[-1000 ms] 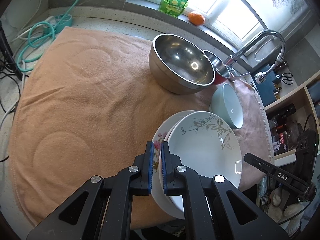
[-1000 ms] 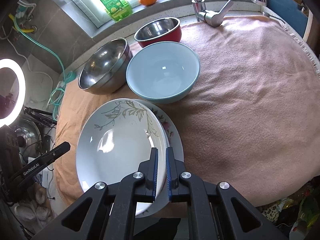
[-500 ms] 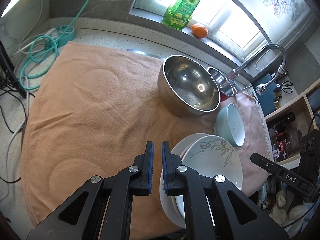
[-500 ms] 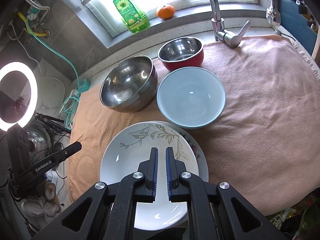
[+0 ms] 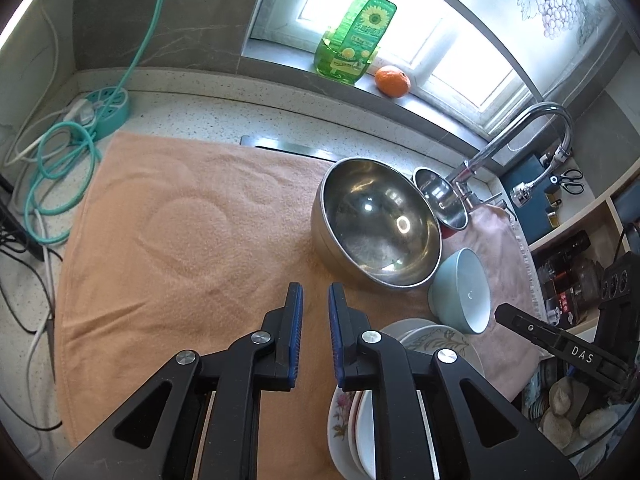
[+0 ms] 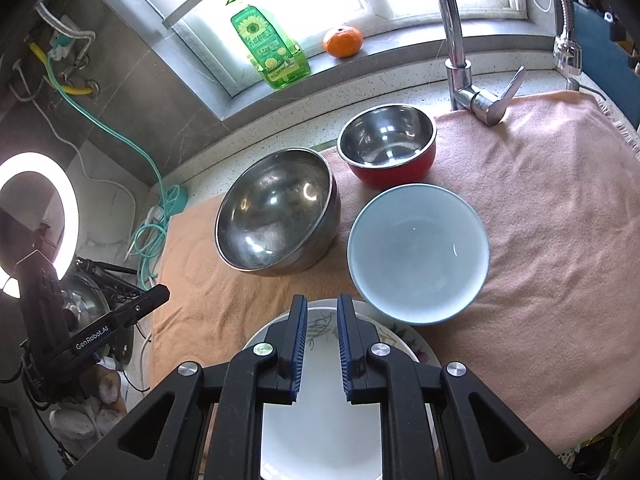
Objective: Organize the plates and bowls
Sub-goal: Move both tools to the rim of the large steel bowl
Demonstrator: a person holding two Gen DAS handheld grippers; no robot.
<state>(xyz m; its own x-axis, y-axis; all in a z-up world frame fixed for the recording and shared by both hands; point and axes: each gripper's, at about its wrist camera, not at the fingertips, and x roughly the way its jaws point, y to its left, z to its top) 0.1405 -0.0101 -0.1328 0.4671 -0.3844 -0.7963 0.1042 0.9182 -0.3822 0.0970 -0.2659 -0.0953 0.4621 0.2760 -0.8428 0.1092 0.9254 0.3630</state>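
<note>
While the left gripper point(image 5: 315, 312) hangs over the orange towel point(image 5: 180, 232) with its fingers slightly parted and nothing between them, the left wrist view shows the stacked plates point(image 5: 432, 340) low at right, partly under the gripper body. Just beyond them stands the pale blue bowl point(image 5: 464, 292), touching or nearly touching the large steel bowl point(image 5: 376, 220), with the red bowl point(image 5: 440, 204) behind near the faucet point(image 5: 520, 140).

From the right wrist view, the right gripper point(image 6: 322, 320) hovers above the plate stack point(image 6: 320, 420), fingers parted a little and empty. The plates look gathered; the bowls stand separate on the worktop. Nesting seems next: a wider opening to take the blue bowl's point(image 6: 418, 252) rim, then lowering it into the steel bowl point(image 6: 276, 212).
</note>
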